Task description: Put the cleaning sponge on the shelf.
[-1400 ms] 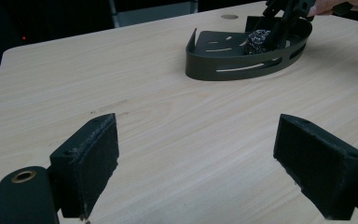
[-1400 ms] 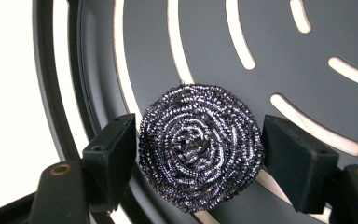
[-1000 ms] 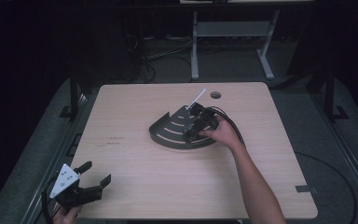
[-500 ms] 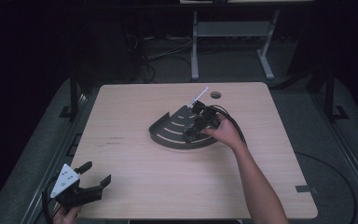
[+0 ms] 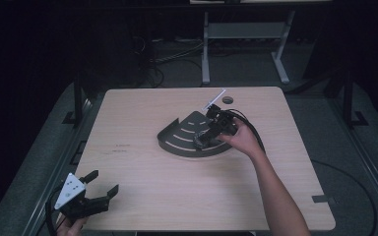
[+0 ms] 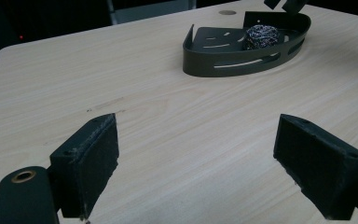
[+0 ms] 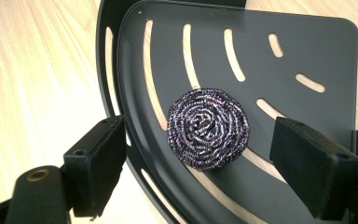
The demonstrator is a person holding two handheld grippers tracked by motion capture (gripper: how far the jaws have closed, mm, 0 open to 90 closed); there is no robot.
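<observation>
Lower left of high view: left gripper [image 5: 100, 194], jaws wide, empty, at table [image 5: 142, 196] edge. Frame centre: right gripper [image 5: 203, 140] over dark corner rack [image 5: 177, 142]; jaws just opened, clear of the steel scourer [image 7: 208, 128], which right gripper view shows lying in rack.

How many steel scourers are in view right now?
1. The steel scourer lies in the dark corner tray, below the open right gripper, clear of both pads. None elsewhere on the table.

A wooden table [image 5: 177, 196] stands before a white metal frame [image 5: 205, 49].
</observation>
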